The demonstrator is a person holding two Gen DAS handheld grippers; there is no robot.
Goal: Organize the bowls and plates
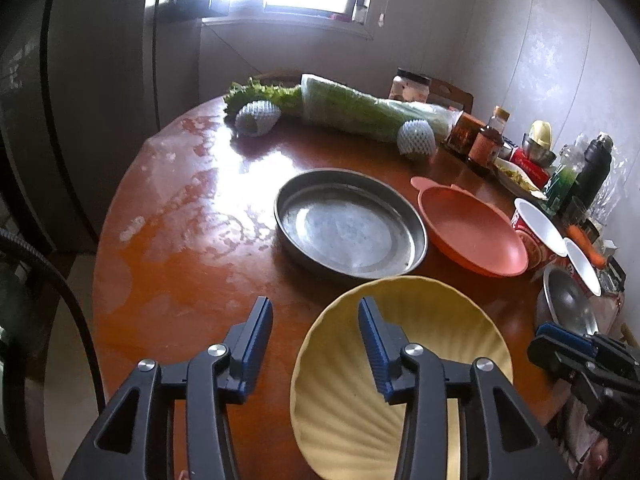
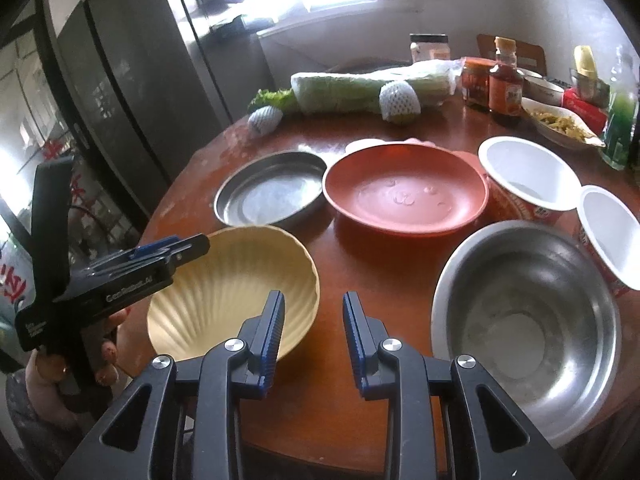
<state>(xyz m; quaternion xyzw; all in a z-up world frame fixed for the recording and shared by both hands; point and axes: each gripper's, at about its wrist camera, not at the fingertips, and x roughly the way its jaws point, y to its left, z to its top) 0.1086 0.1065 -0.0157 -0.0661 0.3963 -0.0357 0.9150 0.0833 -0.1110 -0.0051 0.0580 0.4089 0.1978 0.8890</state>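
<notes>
On the round table, near its front edge, sits the yellow bowl, ribbed like a shell, upright. Beyond it lie the steel pan and, just to the pan's right, the orange plate; the two look to be touching or nearly so. A steel bowl stands at the front right, well apart from the yellow one, with two white cups just behind it. At the far side a wrapped cabbage lies lengthwise among jars and bottles, with a netted fruit against it.

Left gripper: its jaws stand apart and straddle the yellow bowl's left rim, the right finger over the inside, the left over bare table; the pads do not press on it. Right gripper: released, holding nothing, its jaws parted over bare table between the yellow bowl and the steel bowl.
</notes>
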